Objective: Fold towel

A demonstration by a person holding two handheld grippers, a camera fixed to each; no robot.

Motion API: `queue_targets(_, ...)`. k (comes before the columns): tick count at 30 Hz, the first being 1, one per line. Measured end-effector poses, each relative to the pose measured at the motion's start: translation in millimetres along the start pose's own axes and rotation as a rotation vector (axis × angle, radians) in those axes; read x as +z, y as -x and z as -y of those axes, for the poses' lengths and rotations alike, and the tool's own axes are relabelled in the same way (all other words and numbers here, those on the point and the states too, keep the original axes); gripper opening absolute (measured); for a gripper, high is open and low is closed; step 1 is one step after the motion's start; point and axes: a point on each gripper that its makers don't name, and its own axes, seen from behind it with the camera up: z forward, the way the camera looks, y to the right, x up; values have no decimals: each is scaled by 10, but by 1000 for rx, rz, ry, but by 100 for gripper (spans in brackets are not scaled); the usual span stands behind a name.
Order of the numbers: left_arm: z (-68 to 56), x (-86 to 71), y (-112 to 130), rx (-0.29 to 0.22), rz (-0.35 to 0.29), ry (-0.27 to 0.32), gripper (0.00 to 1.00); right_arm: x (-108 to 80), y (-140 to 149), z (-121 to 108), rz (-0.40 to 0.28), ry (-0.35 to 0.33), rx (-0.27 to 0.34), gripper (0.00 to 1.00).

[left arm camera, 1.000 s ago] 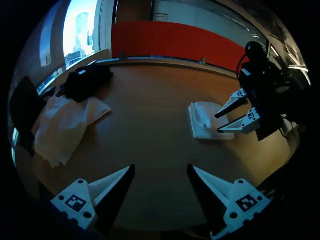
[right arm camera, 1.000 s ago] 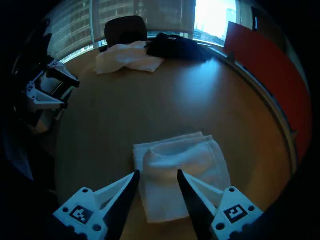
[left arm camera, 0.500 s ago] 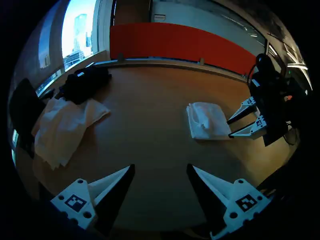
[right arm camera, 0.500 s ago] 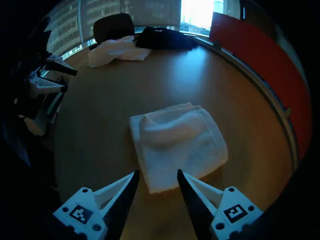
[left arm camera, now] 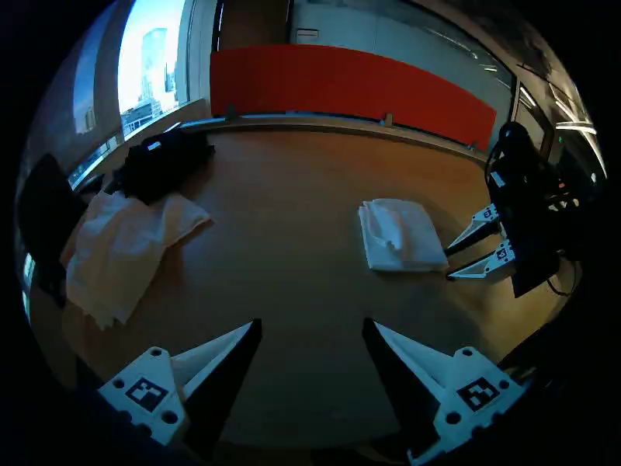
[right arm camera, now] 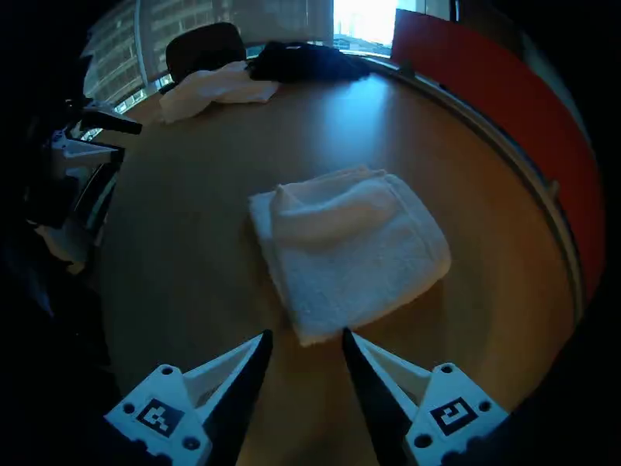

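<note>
A folded white towel [right arm camera: 353, 245] lies flat on the wooden table [right arm camera: 194, 256], just ahead of my right gripper [right arm camera: 307, 349], whose fingers stand open and hold nothing. In the left gripper view the same towel [left arm camera: 397, 234] sits right of centre, and the right gripper [left arm camera: 466, 252] hovers at its right edge without touching it. My left gripper [left arm camera: 310, 346] is open over bare table [left arm camera: 295, 233], well short of the towel. In the right gripper view the left gripper [right arm camera: 105, 136] shows far off at the left.
A heap of unfolded white towels [left arm camera: 124, 248] lies at the table's left side, with a black bundle [left arm camera: 163, 155] behind it. The same heap [right arm camera: 213, 85] and black bundle [right arm camera: 307, 60] sit at the far end, beside a dark chair [right arm camera: 202, 46]. A red panel [left arm camera: 349, 81] lines the back.
My right gripper has drawn back off the folded towel, which now lies wholly ahead of its fingertips. The left gripper has stayed in place.
</note>
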Motion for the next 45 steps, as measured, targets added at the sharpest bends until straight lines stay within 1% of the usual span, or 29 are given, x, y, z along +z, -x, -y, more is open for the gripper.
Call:
queue_targets(8,6,-5,1,2,1,1,96,49,47,-19,1,24,59,49)
queue_targets(15,13,-5,-7,2,1,1,96,70,41,-76,-12,65,114,32)
queue_targets(18,15,-3,-11,2,1,1,96,71,47,-90,-15,73,129,23)
queue_targets(22,10,-6,-16,3,0,3,96,74,49,-82,-16,70,133,10)
queue_targets(24,7,-7,-17,4,0,4,96,71,46,-79,-16,67,136,6)
queue_targets(29,-1,-4,-29,7,-2,8,96,27,12,-84,-20,66,131,4)
queue_targets(33,6,-5,-49,10,-8,9,96,-64,-113,-119,-39,70,114,4)
queue_targets(38,25,-11,-89,12,-18,10,96,-224,-433,-219,-86,81,79,4)
queue_targets(45,26,-19,-176,15,-39,18,96,-531,-1041,-448,-165,113,4,4)
